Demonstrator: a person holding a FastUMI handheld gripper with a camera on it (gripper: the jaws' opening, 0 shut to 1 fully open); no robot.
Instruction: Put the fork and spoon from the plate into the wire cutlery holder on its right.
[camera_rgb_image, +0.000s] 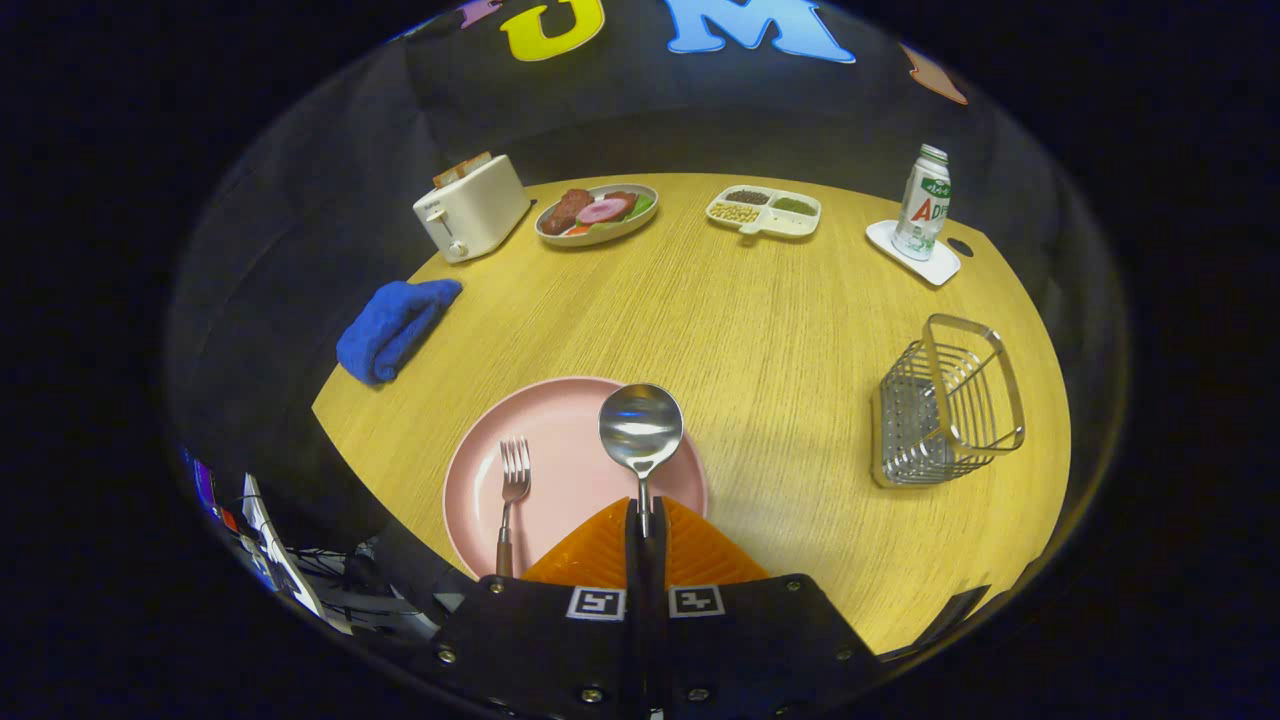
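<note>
My gripper (645, 520) is shut on the handle of a metal spoon (640, 428). The spoon's bowl sticks out ahead of the fingers, lifted over the right part of a pink plate (560, 420). A fork (511, 490) with a dark handle lies on the plate, left of the fingers, tines pointing away from me. The wire cutlery holder (945, 405) stands on the wooden table to the right of the plate, tilted in this view, with nothing visible inside it.
A folded blue cloth (392, 328) lies left of the plate. At the table's far side stand a white toaster (470, 208), a plate of food (597, 212), a divided snack tray (764, 211) and a bottle (922, 203) on a white coaster.
</note>
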